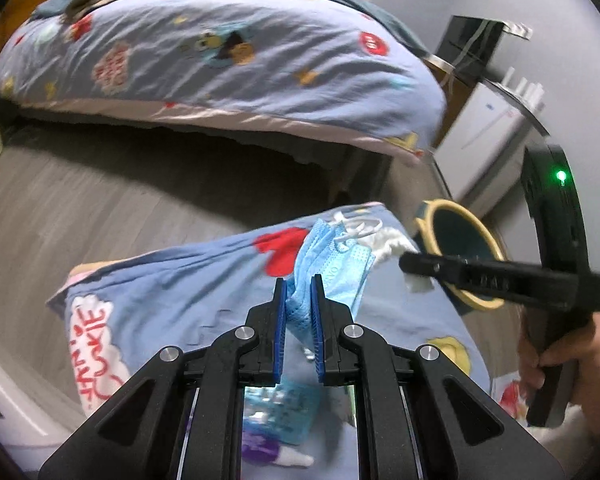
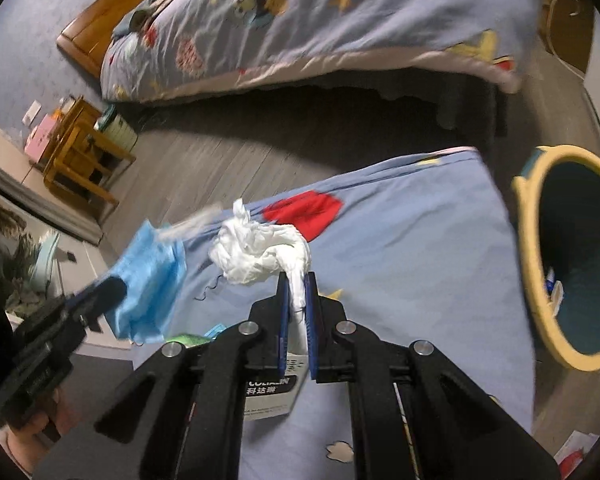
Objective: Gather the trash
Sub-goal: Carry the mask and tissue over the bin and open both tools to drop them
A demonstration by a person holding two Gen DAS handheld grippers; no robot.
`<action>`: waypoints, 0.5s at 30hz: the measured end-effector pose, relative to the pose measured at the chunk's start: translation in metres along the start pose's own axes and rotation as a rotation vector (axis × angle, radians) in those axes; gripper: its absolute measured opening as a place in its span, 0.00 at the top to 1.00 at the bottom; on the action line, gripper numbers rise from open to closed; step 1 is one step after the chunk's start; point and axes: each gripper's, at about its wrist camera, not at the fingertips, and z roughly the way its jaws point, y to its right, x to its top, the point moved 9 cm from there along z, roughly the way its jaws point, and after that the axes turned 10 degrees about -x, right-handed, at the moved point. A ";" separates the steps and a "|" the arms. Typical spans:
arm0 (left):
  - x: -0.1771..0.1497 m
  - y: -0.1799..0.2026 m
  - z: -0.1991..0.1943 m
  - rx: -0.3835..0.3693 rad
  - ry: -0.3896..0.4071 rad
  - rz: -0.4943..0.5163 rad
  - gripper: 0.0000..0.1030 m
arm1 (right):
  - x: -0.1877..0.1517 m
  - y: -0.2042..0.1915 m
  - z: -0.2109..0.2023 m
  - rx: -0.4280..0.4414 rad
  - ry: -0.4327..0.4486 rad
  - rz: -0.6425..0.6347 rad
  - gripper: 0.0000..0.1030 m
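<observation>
- Right now both hands carry trash: the left gripper [image 1: 299,292] has its fingers clamped on a blue face mask [image 1: 328,268], and the right gripper [image 2: 296,292] pinches a crumpled white tissue [image 2: 256,252].
- Both pieces hang above the blue bedding [image 2: 400,260], beside the yellow-rimmed bin [image 2: 540,280].
- To my eye, the tissue goes first, being nearer the bin.
- Keep each grip tight until it is over the bin's mouth; the mask's loose ear loops [image 1: 358,230] could snag the rim.

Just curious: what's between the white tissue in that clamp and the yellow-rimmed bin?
In the right wrist view, only bare blue bedsheet lies between the white tissue, held in the right gripper, and the bin.
</observation>
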 end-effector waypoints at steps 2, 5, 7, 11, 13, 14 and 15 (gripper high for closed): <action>0.000 0.013 0.003 -0.036 -0.007 0.003 0.88 | -0.001 0.014 -0.009 -0.008 0.010 0.014 0.93; 0.005 0.035 0.005 -0.057 0.004 0.030 0.88 | 0.001 0.032 -0.019 -0.021 0.023 0.033 0.93; 0.009 0.045 0.004 -0.069 0.014 0.040 0.88 | 0.002 0.048 -0.027 -0.030 0.037 0.052 0.93; 0.019 0.070 0.000 -0.095 0.045 0.071 0.88 | 0.003 0.074 -0.038 -0.040 0.056 0.087 0.93; 0.023 0.081 0.001 -0.099 0.049 0.085 0.88 | 0.003 0.090 -0.045 -0.045 0.070 0.110 0.93; 0.024 0.084 0.003 -0.100 0.049 0.088 0.88 | 0.004 0.096 -0.048 -0.047 0.074 0.119 0.93; 0.025 0.089 0.006 -0.100 0.048 0.094 0.88 | 0.004 0.103 -0.050 -0.050 0.079 0.128 0.93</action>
